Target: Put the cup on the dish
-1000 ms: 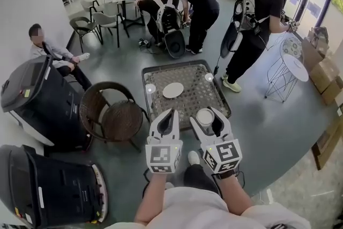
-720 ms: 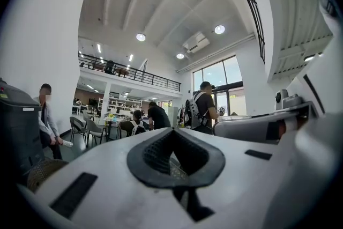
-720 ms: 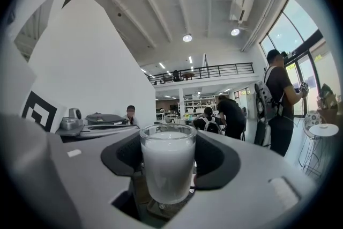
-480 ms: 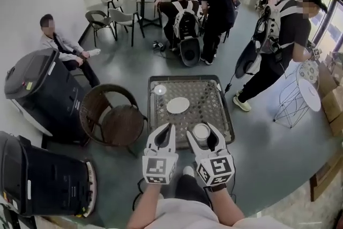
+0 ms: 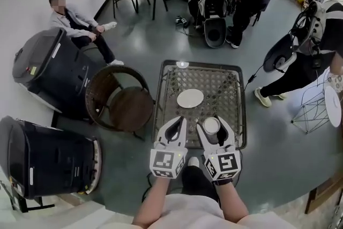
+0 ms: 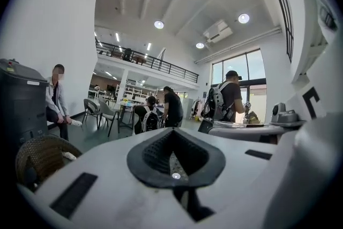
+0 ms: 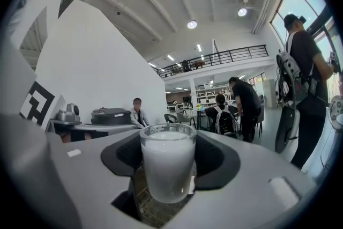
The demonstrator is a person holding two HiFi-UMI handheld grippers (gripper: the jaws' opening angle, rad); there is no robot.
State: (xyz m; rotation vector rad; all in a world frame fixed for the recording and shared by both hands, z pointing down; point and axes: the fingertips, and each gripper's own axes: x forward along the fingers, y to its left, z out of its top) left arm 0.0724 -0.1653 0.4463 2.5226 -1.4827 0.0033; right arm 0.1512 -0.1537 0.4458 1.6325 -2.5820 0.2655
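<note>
A small glass cup [image 5: 211, 126] with a milky white look stands upright between the pads of my right gripper [image 5: 213, 125], which is shut on it over the near edge of the table. In the right gripper view the cup [image 7: 168, 166] fills the gap between the dark pads. The white dish [image 5: 190, 98] lies on the woven table top, just beyond the cup and a little to its left, with nothing on it. My left gripper [image 5: 181, 122] hovers beside the right one, shut and holding nothing; its fingertips meet in the left gripper view [image 6: 173, 132].
The dark wicker table [image 5: 230, 88] has a small pale object [image 5: 183, 65] at its far edge. A brown wicker chair [image 5: 120, 99] stands to the left, with two black bins [image 5: 48, 69] beyond it. Several people are at the back and right, near a white wire side table [image 5: 321, 110].
The head view has swung, so the room has shifted in frame. Both grippers keep their pose at the table's near edge, the cup still in the right one.
</note>
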